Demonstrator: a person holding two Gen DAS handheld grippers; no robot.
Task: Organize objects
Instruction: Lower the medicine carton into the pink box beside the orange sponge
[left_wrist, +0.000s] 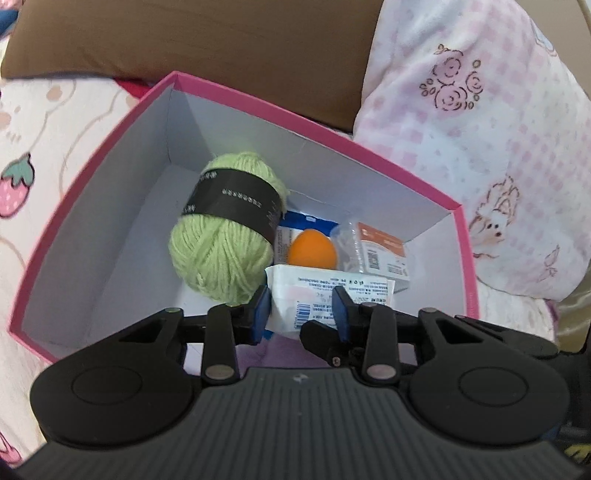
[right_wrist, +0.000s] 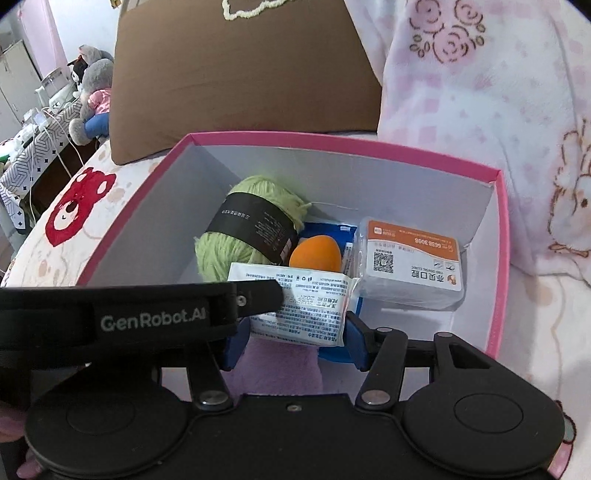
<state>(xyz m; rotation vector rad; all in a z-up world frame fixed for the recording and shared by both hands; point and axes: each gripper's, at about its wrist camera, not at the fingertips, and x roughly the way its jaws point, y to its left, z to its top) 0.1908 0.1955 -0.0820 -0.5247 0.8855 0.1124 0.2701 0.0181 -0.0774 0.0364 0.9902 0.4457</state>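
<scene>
A pink box (left_wrist: 110, 122) (right_wrist: 496, 266) with a white inside lies on the bed. In it are a green yarn ball (left_wrist: 218, 254) (right_wrist: 225, 254), an orange egg-shaped sponge (left_wrist: 312, 251) (right_wrist: 316, 254), a clear card case with an orange label (left_wrist: 384, 254) (right_wrist: 410, 266), a blue packet (left_wrist: 303, 221) and a white printed packet (left_wrist: 317, 295) (right_wrist: 303, 306). My left gripper (left_wrist: 301, 312) has the white packet between its fingers. My right gripper (right_wrist: 293, 338) is open around the same packet, and the left gripper's finger (right_wrist: 258, 295) lies across it. A lilac plush cloth (right_wrist: 280, 369) lies beneath.
A brown pillow (right_wrist: 240, 81) stands behind the box. A pink and white printed blanket (right_wrist: 498, 110) is piled to the right. The strawberry-print bedsheet (left_wrist: 44, 155) lies left. Stuffed toys (right_wrist: 94, 92) and a cluttered table (right_wrist: 37, 147) are beyond the bed's left edge.
</scene>
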